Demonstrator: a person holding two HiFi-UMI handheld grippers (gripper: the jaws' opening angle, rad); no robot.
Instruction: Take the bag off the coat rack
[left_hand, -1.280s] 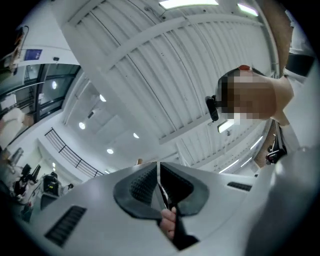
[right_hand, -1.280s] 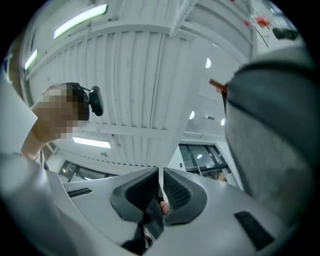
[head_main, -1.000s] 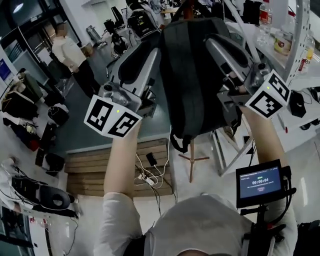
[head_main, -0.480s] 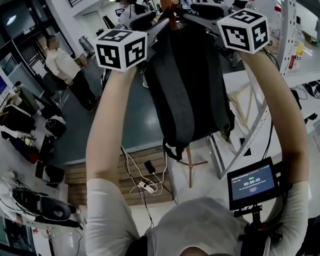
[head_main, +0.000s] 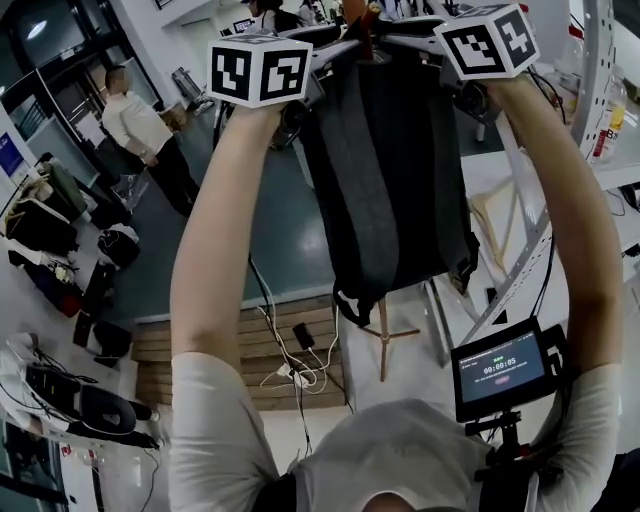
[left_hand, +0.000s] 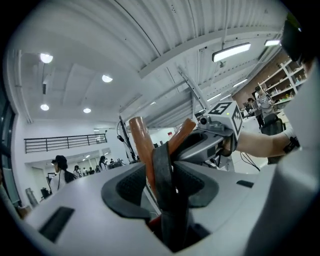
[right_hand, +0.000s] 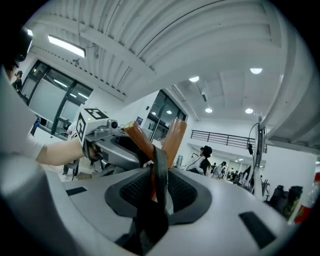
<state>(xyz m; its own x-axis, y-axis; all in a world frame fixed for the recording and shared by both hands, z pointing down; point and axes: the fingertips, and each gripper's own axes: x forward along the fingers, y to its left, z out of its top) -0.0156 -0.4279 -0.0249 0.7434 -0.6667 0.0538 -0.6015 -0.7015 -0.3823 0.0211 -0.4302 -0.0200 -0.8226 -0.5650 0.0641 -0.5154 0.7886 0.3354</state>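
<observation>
A dark grey backpack (head_main: 385, 170) hangs by its top loop from the wooden pegs (head_main: 362, 15) of a coat rack. Both arms are raised to the rack's top, the left marker cube (head_main: 258, 70) and right marker cube (head_main: 487, 40) flanking the pegs. My left gripper (left_hand: 161, 176) is open, with the black loop strap (left_hand: 167, 200) standing between its pads in front of two brown pegs (left_hand: 140, 145). My right gripper (right_hand: 159, 186) faces it from the other side; its jaws are closing around the same strap (right_hand: 160, 170), and the pads still stand apart from it.
The rack's pole and cross foot (head_main: 385, 335) stand on a pale floor. A metal shelf frame (head_main: 600, 100) is close on the right. A person in a white shirt (head_main: 135, 120) stands at the far left. Cables (head_main: 295, 370) lie on a wooden platform. A small screen (head_main: 500, 368) hangs near my right elbow.
Both grippers have risen from the backpack's upper sides to the rack's pegs. The bag still hangs on the rack. Since half a second ago only a slight shift.
</observation>
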